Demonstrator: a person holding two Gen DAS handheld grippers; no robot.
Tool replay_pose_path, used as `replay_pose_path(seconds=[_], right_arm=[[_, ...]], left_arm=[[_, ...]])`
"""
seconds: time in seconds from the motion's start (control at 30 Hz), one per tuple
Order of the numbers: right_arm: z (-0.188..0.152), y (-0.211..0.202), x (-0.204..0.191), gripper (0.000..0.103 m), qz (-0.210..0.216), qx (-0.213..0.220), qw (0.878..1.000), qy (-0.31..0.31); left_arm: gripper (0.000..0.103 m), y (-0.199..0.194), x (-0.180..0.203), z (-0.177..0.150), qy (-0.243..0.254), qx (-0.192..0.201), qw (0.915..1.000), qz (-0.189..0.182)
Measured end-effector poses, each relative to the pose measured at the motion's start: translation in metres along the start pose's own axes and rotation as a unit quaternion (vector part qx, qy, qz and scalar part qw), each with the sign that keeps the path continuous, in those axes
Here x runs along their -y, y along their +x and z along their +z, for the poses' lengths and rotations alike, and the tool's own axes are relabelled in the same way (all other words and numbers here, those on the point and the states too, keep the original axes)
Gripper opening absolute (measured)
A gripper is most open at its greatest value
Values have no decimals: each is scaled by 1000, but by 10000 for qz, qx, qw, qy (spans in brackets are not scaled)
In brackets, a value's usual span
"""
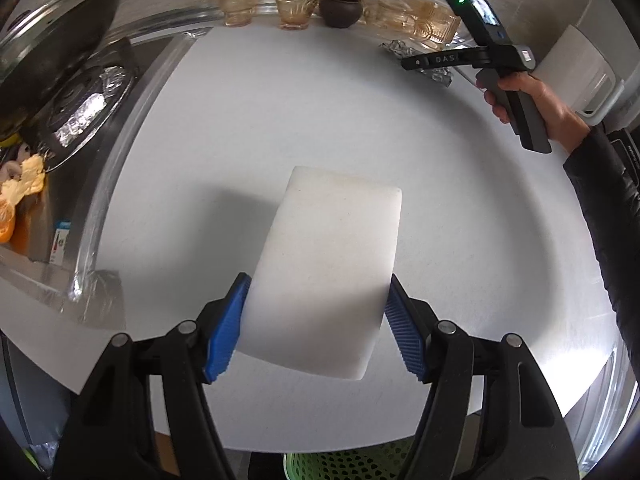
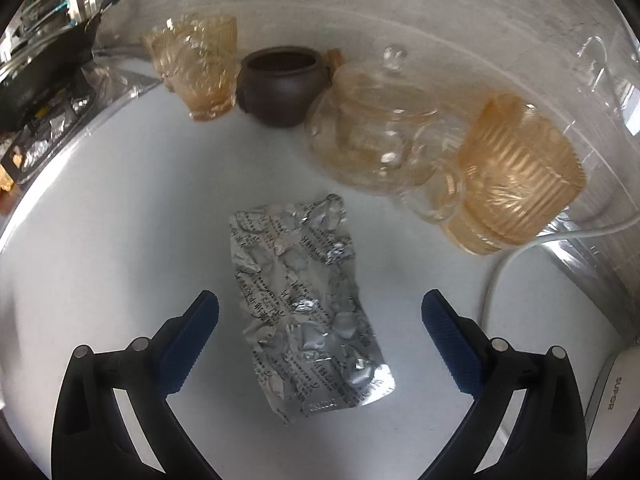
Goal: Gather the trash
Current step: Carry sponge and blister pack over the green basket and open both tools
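My left gripper [image 1: 316, 324] is shut on a white foam block [image 1: 328, 264] and holds it above the white counter [image 1: 240, 128]. My right gripper [image 2: 320, 340] is open, its blue pads either side of a crumpled silver pill blister pack [image 2: 308, 304] that lies flat on the counter. In the left wrist view the right gripper [image 1: 416, 62] is at the far right, held by a hand, over the same foil pack [image 1: 400, 49].
Amber glass cups [image 2: 200, 68], a brown clay pot [image 2: 280, 84], a glass teapot [image 2: 368, 128] and an amber mug [image 2: 516, 176] line the back wall. A stove with a wok [image 1: 52, 44] is at left. A green basket [image 1: 352, 464] sits below the counter edge. A white cable [image 2: 520, 248] and an appliance [image 2: 612, 392] are at right.
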State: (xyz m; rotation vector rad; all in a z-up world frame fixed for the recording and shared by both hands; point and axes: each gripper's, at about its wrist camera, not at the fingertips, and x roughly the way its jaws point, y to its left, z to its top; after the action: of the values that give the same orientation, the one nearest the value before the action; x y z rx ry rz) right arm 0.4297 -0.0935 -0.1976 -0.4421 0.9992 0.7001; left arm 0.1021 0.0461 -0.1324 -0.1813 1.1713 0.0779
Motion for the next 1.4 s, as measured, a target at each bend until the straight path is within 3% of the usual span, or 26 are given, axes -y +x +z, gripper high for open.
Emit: replay_pose_path(seconds=[0.1,0.13,0.17,0.33,0.57,0.87,1.13,1.4], right_arm=[[-1,3,-9,90,-198,14,9996,-189],[-1,1,-9,78,-145,26,9998,-136],[-1,-1,-6,60,37,28,10000,37],[-7,-14,-3,50,-45,56,9996,259],[-55,-85,-18,50,-63,381,9970,668],[-164,-206,-117,50,-16,692,9880,1379],[-258,-278,-218,50,-286,736,9676,2399],[-320,-304,-293,50,-660,708,9441,3152]], left_arm=[[65,-6,-2,-4,-28,64,9999,111],[65,-7,-2,-6,-41,79,9999,136],[65,-8,-2,-6,-65,89,9998,159],[65,-15,3,-11,-80,111,9997,183],[65,-30,14,-23,136,195,9997,-72],[65,-63,29,-61,923,296,9931,-657],[65,-82,15,-120,1703,107,9800,-1022],[65,-91,9,-177,2369,-127,9623,-1331]])
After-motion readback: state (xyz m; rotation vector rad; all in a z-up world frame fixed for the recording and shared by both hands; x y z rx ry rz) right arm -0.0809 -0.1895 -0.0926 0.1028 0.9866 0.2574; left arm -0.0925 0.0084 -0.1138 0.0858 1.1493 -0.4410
